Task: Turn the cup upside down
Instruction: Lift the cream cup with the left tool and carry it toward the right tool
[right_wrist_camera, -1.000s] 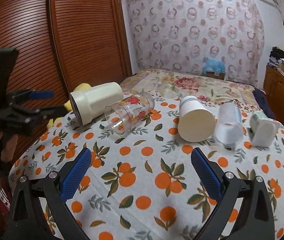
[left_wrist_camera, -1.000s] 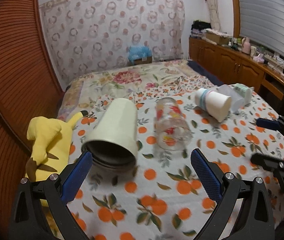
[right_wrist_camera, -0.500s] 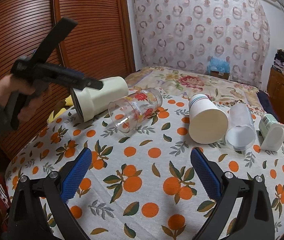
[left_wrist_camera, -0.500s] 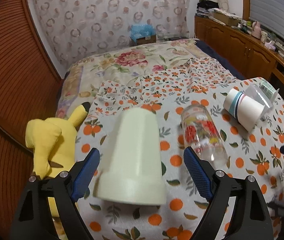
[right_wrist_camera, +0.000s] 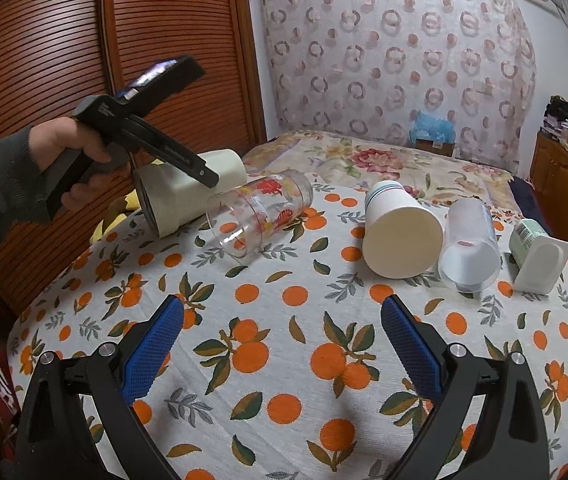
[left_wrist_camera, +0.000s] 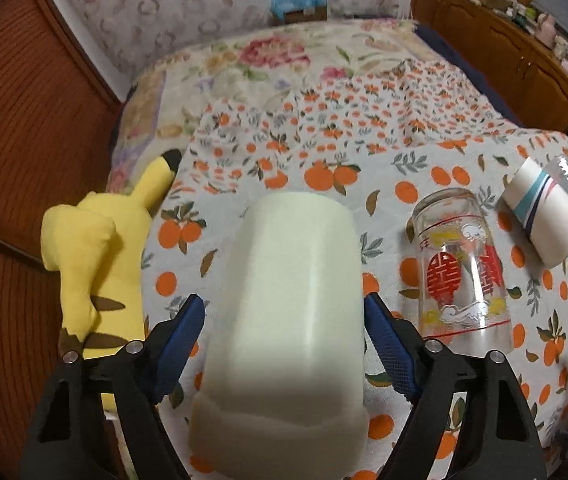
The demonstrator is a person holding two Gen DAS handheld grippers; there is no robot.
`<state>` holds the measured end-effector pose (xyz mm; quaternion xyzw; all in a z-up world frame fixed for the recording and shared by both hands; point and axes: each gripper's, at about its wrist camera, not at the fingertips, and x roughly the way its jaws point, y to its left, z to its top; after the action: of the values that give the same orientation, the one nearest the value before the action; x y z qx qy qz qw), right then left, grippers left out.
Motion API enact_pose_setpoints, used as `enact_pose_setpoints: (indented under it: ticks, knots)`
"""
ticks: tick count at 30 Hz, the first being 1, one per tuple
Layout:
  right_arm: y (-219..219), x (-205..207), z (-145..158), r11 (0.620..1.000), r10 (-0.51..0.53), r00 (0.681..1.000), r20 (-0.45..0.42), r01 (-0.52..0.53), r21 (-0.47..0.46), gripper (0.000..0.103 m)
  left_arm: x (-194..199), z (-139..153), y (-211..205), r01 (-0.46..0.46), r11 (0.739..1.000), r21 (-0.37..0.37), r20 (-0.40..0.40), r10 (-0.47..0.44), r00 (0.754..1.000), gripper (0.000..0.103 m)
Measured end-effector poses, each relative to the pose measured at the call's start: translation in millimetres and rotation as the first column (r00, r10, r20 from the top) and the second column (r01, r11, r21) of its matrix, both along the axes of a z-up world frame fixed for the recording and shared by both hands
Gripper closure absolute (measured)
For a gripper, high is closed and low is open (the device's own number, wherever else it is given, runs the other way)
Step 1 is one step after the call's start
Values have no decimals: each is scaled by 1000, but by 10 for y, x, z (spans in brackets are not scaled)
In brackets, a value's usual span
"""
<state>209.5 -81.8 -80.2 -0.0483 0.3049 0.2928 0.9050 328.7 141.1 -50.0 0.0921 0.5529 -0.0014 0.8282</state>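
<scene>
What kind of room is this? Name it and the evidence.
Most likely a bedroom: a bed with a floral bedspread, a slatted wooden wardrobe, and a yellow plush toy beside the orange-print cloth holding the cups.
</scene>
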Motion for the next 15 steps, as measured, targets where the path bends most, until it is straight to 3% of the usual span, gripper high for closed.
enact_pose_setpoints:
  ticks: [6, 15]
  knots:
    - [-43, 7, -18, 1000, -8, 1000, -8, 8, 0, 3, 42, -122, -73, 10, 998, 57, -67, -7, 998, 25]
    - [-121, 14, -4, 999, -29, 999, -14, 30, 17, 3, -128, -30, -171, 38, 997, 74, -33, -36, 999, 29]
